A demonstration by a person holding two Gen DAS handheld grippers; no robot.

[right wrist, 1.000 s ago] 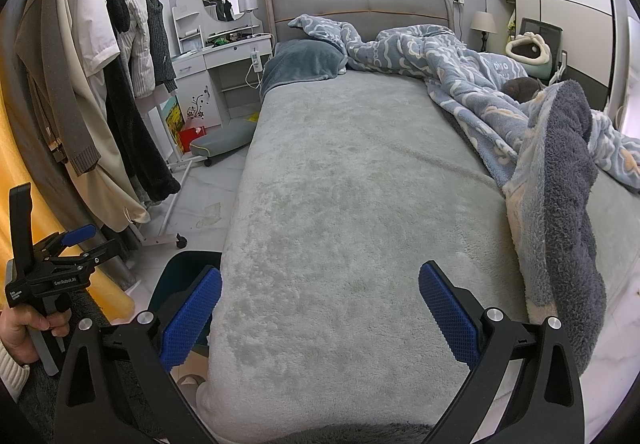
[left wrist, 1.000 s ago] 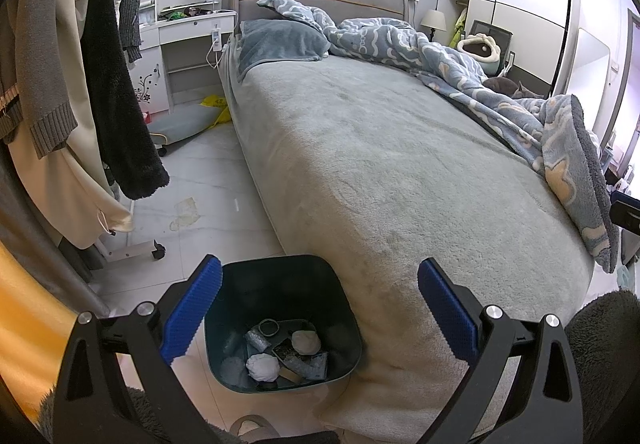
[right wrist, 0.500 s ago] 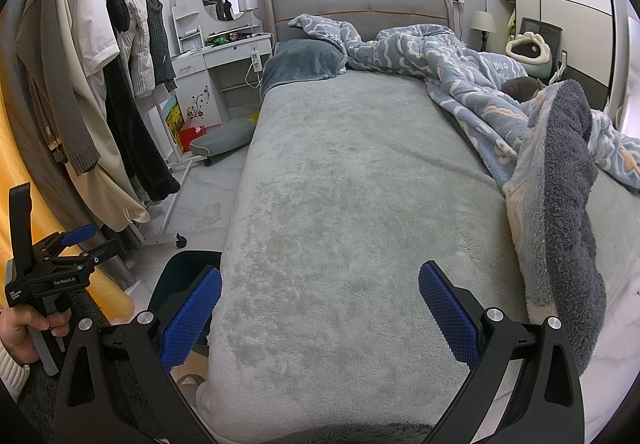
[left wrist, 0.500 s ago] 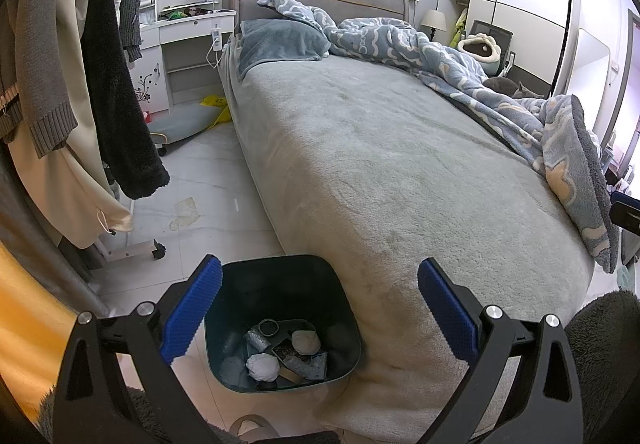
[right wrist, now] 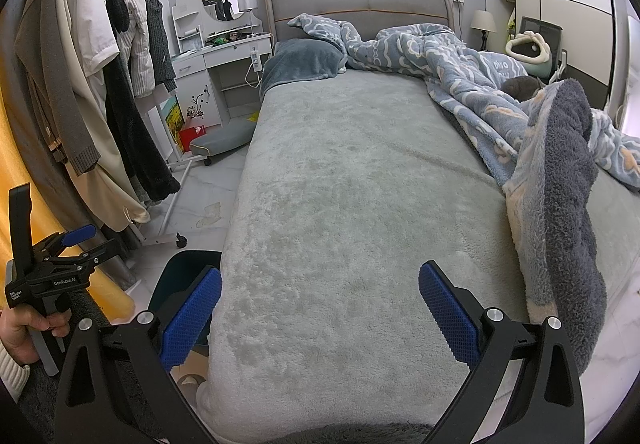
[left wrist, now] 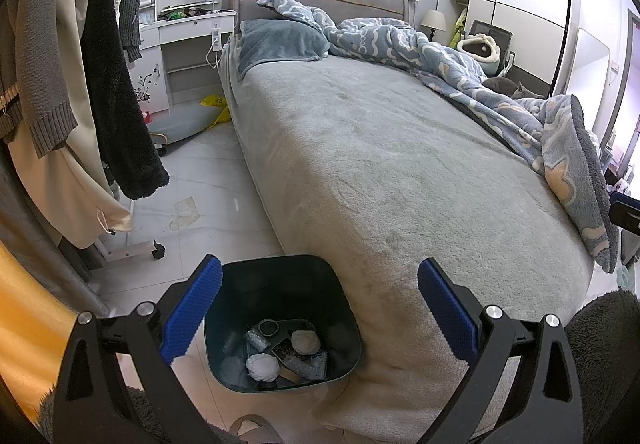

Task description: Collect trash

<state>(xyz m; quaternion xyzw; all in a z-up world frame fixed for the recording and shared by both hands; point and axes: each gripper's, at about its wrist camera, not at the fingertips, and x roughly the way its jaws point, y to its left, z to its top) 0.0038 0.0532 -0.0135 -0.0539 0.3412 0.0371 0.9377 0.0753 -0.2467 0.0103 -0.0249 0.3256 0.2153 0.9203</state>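
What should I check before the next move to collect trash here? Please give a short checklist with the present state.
1. Left gripper empty, jaws open: ok.
2. Right gripper empty, jaws open: ok.
3. Bin upright on the floor beside the bed, opening free: ok.
4. Room left in the bin: ok, the trash covers only the bottom.
5. Bed top free of trash: ok where visible; under the blanket cannot tell.
6. Floor free of trash: not ok, a flat scrap lies there.

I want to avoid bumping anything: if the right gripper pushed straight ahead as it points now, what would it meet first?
Most likely the grey bedcover: the open right gripper points along the bed, its fingers framing bare cover. Depth is unclear.
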